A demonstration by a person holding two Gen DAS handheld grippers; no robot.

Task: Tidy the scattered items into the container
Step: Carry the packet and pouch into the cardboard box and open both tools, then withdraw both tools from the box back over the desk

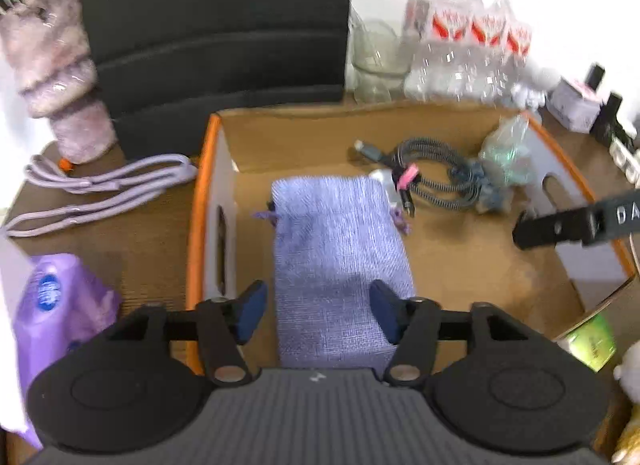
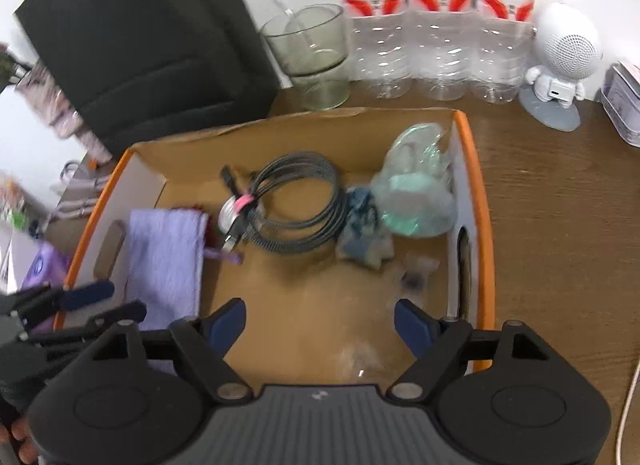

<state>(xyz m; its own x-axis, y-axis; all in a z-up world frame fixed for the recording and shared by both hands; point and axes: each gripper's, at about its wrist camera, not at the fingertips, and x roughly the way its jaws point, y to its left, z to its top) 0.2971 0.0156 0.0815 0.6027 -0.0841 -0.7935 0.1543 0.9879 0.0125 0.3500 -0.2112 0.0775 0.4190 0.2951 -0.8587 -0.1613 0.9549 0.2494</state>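
An open cardboard box with orange edges [image 1: 200,201] [image 2: 478,201] stands on the wooden table. Inside lie a lilac drawstring pouch [image 1: 336,249] [image 2: 168,257], a coiled grey cable [image 1: 436,173] [image 2: 300,201], a blue scrunchie [image 2: 362,233] and a clear bag with green contents [image 1: 508,153] [image 2: 416,189]. My left gripper [image 1: 318,315] is open, its jaws either side of the pouch's near end. My right gripper [image 2: 320,325] is open and empty over the box floor. A small clear packet [image 2: 416,271] shows blurred ahead of it.
Outside the box on the left lie a lilac strap [image 1: 100,185], a furry pouch [image 1: 60,73] and a purple tissue pack [image 1: 56,305]. Behind stand a black bag [image 1: 212,33], a glass [image 2: 316,57], water bottles [image 2: 436,21] and a white robot speaker [image 2: 560,61].
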